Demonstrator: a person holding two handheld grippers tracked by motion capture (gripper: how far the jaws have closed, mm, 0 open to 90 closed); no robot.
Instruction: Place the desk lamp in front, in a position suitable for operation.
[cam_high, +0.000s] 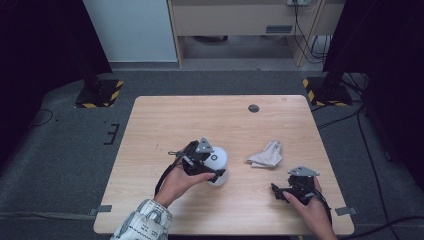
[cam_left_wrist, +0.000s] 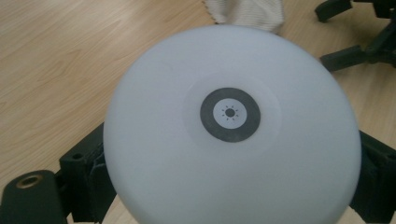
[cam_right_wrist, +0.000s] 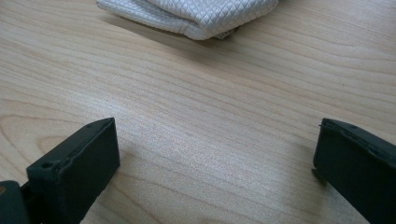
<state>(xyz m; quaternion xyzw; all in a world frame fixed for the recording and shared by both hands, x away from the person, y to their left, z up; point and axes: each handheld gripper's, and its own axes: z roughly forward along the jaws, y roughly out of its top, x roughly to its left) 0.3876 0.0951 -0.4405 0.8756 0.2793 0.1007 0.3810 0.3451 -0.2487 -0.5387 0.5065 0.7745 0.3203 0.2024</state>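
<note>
At the left of the high view a forearm in a patterned white sleeve (cam_high: 144, 222) comes up from the bottom edge and angles toward the table's middle; the wrist is bent slightly inward, and the left hand (cam_high: 179, 182) wraps around the back of the left gripper (cam_high: 214, 167), with its grey three-cornered plate tipped up on top; the gripper lies close to level, pointing to the right across the wooden table (cam_high: 170, 117). Its jaws stand wide on either side of a white dome-shaped lamp (cam_high: 218, 165), one black jaw against each flank; in the left gripper view the lamp (cam_left_wrist: 232, 126) swells between the two jaws, its round top with a dark ring and a small sun mark facing the camera, and the jaws clasp its sides. The lamp sits a little left of the table's centre, near the front half.

Just right of it lies a crumpled white cloth (cam_high: 266, 154), apart from the lamp; its quilted weave shows in the right gripper view (cam_right_wrist: 196, 14).

Further right, near the table's front corner, the right hand (cam_high: 307, 202) comes in from the bottom edge, fingers curled over the right gripper (cam_high: 280, 190), which rests low on the wood and points left; its jaws are spread wide with bare table between them, the cloth lying ahead and untouched.
</note>
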